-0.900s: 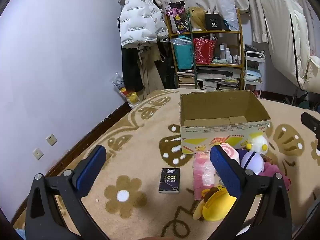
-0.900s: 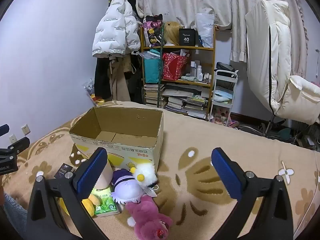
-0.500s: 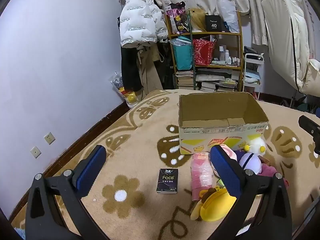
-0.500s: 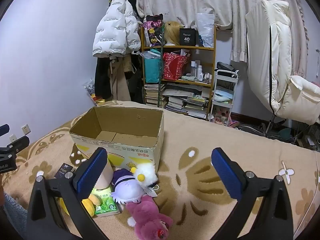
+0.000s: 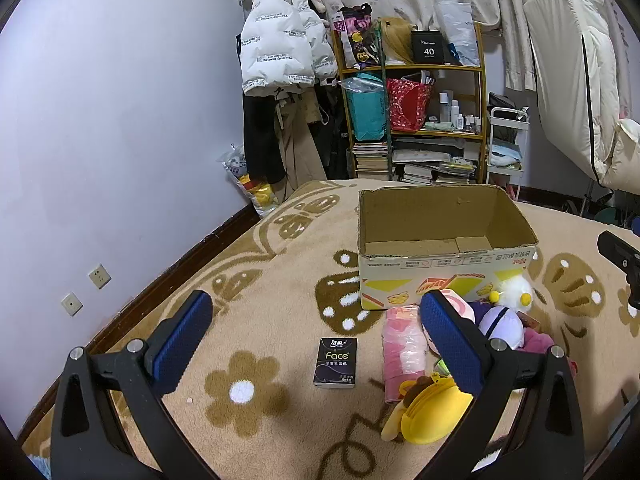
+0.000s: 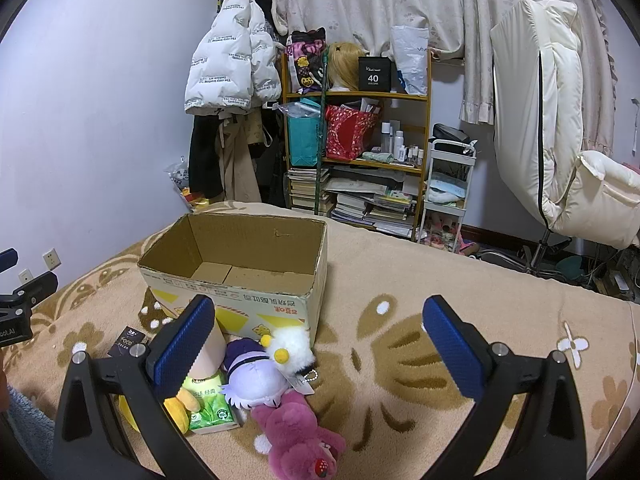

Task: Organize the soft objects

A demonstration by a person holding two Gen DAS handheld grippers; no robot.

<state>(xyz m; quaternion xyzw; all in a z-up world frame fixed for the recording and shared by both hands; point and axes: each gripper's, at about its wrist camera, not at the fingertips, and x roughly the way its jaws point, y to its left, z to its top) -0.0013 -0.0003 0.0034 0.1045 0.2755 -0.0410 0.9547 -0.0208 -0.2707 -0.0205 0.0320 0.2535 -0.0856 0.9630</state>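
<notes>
Beige patterned rug [image 5: 280, 264] carries the empty cardboard box [image 6: 240, 276] at 12 o'clock, plush toys [image 6: 264, 376] before it. Both hand-held grippers, left [image 5: 312, 344] and right [image 6: 316, 344], gape empty. Step: approach; next, grasp a toy.

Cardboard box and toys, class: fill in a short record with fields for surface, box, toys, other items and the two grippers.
surface: beige patterned blanket
box: cardboard box, open, empty
toys: pink plush, purple plush, white plush, yellow plush, lying in front of the box
other items: dark tissue pack, green tissue pack
left gripper: open, holding nothing
right gripper: open, holding nothing
</notes>
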